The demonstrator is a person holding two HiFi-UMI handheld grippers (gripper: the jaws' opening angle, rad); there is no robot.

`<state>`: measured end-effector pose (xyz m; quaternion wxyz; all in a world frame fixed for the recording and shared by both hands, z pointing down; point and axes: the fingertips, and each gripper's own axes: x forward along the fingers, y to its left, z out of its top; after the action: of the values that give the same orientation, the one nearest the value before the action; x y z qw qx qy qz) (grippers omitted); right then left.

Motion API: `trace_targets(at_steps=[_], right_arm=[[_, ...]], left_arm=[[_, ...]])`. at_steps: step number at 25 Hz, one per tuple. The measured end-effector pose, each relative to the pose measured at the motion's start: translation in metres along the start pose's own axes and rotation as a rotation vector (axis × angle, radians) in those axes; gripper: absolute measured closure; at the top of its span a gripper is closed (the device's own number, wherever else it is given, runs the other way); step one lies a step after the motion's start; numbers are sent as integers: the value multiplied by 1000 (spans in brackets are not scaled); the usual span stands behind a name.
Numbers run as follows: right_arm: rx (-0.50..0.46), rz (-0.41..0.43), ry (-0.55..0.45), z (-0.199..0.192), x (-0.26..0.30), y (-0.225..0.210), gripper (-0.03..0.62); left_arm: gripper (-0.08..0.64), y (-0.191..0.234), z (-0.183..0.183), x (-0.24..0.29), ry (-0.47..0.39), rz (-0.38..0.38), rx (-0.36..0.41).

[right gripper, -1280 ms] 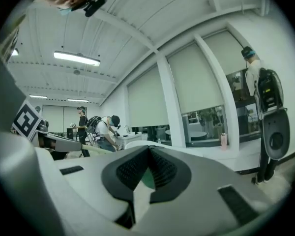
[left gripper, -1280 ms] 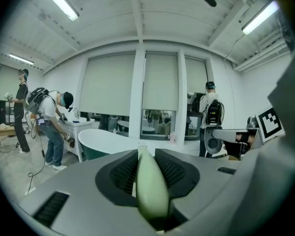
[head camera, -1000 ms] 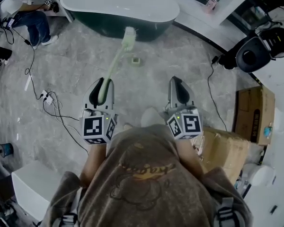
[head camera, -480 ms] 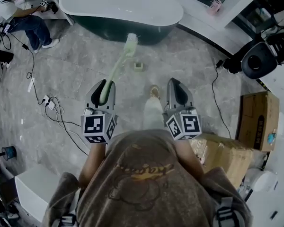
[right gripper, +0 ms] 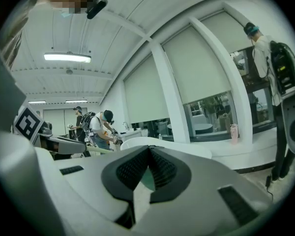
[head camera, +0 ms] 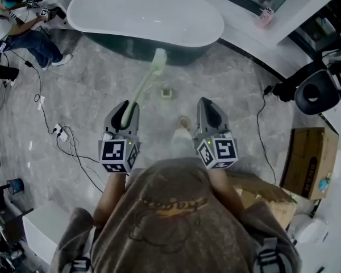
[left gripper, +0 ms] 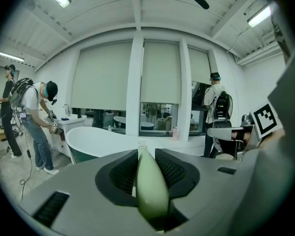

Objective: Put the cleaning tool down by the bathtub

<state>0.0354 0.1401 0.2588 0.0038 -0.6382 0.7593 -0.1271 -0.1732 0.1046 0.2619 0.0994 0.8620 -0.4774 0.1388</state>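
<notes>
Left tool (head camera: 127, 108): jaws closed on the grip end of a pale green long-handled brush (head camera: 143, 87). In the left gripper view the handle sits between the two ribbed pads, which press on it from either side. The brush runs forward and slightly right from this tool, with its whitish head raised at the far end, above the floor (head camera: 85, 90).

Right tool (head camera: 209, 108): jaw tips brought together, with nothing between them. It is level with the left tool and apart from it, on the right of the brush handle.

Bathtub (head camera: 148, 13): white inside, dark outer wall, straight ahead of both tools. In the head view the brush head lies just short of its near wall; contact cannot be judged.

A small green holder (head camera: 167, 92) stands on the grey stone floor, ahead of the tools and between them, just right of the brush handle.

A person (head camera: 23, 24) bends over well ahead and left of the left tool. Cables (head camera: 62, 134) lie on the floor to its left. A cardboard box (head camera: 310, 152) stands well right of the right tool.
</notes>
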Motion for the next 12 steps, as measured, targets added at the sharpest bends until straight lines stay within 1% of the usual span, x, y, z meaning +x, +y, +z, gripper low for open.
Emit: trace_targets(at_steps=[7, 12], right_arm=[[15, 65, 57, 13, 69, -48, 592], [20, 108, 75, 20, 108, -83, 592]], left_arm=[[442, 3, 24, 82, 46, 39, 2], [442, -2, 38, 132, 47, 73, -14]])
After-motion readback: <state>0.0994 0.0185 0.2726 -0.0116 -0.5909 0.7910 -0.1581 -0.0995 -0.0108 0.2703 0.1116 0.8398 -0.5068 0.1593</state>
